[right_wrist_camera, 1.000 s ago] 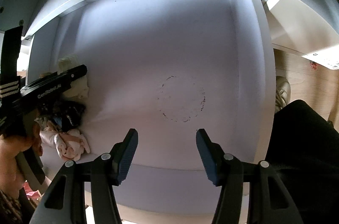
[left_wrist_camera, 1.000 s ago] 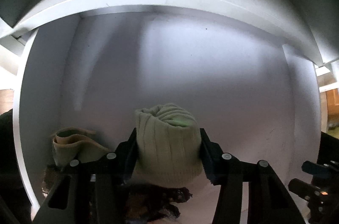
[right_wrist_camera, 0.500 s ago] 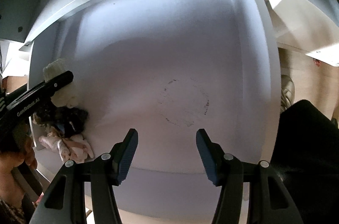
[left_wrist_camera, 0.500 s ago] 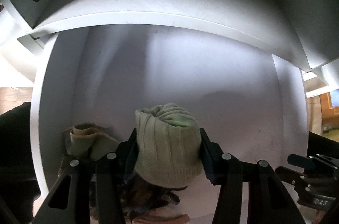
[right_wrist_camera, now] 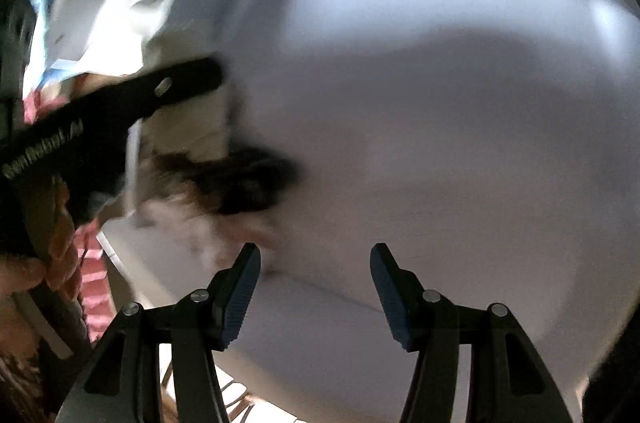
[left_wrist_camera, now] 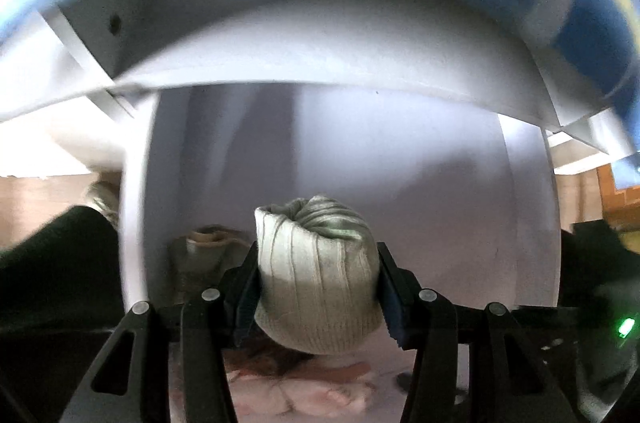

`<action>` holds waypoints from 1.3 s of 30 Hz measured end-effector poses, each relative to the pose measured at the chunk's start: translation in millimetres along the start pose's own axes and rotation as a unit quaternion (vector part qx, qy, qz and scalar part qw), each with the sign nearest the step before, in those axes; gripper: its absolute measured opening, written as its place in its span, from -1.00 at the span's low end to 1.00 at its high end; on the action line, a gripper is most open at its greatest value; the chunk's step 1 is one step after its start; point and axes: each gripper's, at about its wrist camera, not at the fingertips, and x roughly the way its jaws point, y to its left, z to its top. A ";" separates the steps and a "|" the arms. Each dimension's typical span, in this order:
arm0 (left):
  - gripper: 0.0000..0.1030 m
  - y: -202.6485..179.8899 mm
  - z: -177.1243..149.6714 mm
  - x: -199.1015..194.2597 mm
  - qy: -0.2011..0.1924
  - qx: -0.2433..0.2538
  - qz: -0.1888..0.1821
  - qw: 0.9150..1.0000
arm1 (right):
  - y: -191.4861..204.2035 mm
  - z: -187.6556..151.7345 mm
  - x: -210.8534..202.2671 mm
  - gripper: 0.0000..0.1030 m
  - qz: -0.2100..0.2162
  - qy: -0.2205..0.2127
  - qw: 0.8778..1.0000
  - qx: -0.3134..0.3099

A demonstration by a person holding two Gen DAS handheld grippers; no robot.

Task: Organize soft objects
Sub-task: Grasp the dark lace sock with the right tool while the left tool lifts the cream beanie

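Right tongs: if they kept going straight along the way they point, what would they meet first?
The right tongs are open and empty. Straight ahead lies only the bare white shelf floor; the dark fuzzy item sits off to the left. Blur makes depth uncertain.

The left claw [left_wrist_camera: 318,285] has lifted the rolled pale-green knit bundle [left_wrist_camera: 316,275] away from the cubby floor [left_wrist_camera: 440,223]; the shelf edge [left_wrist_camera: 320,79] above now sits lower in its view. The right claw [right_wrist_camera: 314,287] has swung toward the pile of dark and pink soft items [right_wrist_camera: 240,183], which now lies much nearer its fingers, blurred.
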 end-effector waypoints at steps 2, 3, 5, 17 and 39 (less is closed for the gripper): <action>0.00 6.6 3.8 -11.9 -0.008 0.003 0.004 1.000 | 24.1 4.9 9.1 0.14 -0.003 0.005 0.999 -0.045; 0.00 10.8 5.0 -16.2 -0.011 0.000 0.011 1.000 | 34.4 7.3 12.7 0.15 -0.007 0.001 0.998 -0.064; 0.00 26.1 8.3 -24.0 -0.022 -0.016 0.017 0.999 | 45.5 16.7 23.0 0.19 0.007 -0.007 0.998 -0.069; 0.00 55.3 2.0 -28.1 -0.056 -0.076 0.019 0.995 | 47.5 47.0 100.9 0.17 -0.053 0.016 0.996 -0.075; 0.00 10.2 3.2 -11.6 -0.055 0.002 -0.022 0.998 | -30.3 24.5 67.7 0.22 -0.202 -0.033 0.979 -0.014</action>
